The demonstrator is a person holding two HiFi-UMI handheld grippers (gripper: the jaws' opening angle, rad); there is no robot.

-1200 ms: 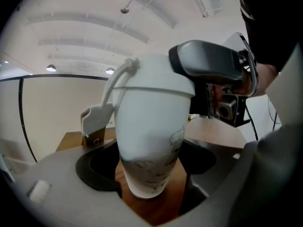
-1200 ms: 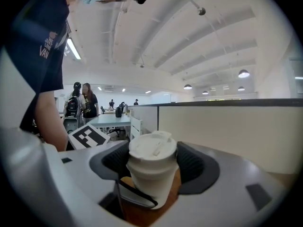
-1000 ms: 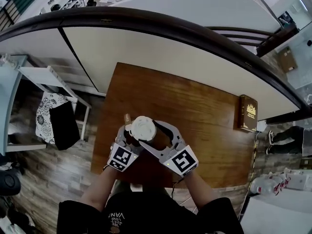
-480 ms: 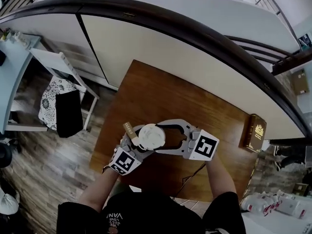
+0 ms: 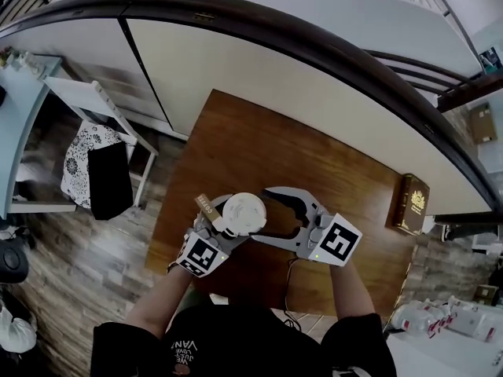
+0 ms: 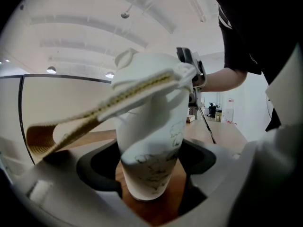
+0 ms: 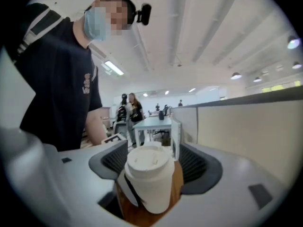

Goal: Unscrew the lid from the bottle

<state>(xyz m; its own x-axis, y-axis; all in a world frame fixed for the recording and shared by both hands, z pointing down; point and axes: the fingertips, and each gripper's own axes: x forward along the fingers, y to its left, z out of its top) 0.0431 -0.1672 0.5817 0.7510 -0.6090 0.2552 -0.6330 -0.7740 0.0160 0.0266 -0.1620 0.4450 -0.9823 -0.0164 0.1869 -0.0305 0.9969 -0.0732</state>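
**Q:** Left one?
**A:** My left gripper [image 6: 151,164] is clamped low on the bottle [image 6: 151,141], with a dark pad pressing each side. The bottle is smooth and white and tapers to its base. It stands upright on the table [image 5: 314,171], close to the near-left side.

**Q:** Right one?
**A:** My right gripper [image 7: 155,159] stands wide, a ribbed dark pad on either side of the lid [image 7: 147,167]. A sliver of wood shows between the lid and one pad, so there's no grip. Those jaws have just been opening a touch. The lid is white and round with a stepped top, and it's still on the bottle.

**Q:** Any writing?
**A:** Faint dark line sketch on the body, no words I can read. A woven beige strap [image 6: 118,100] runs off the lid. A brown tab [image 5: 206,204] sticks out beside the lid, and its print is too small to read. Black-and-white square markers [image 5: 198,255] sit on both grippers.

**Q:** Table surface?
**A:** Glossy brown wood with visible grain and straight edges. The top is bare beyond the bottle and out to the right.

**Q:** Farther out?
**A:** A dark brown box [image 5: 410,203] with unreadable gold print sits by the table's right edge, well apart from the bottle. Behind the table is a curved white partition [image 5: 275,77] with a dark rail. A white chair [image 5: 82,96] stands off to the left.
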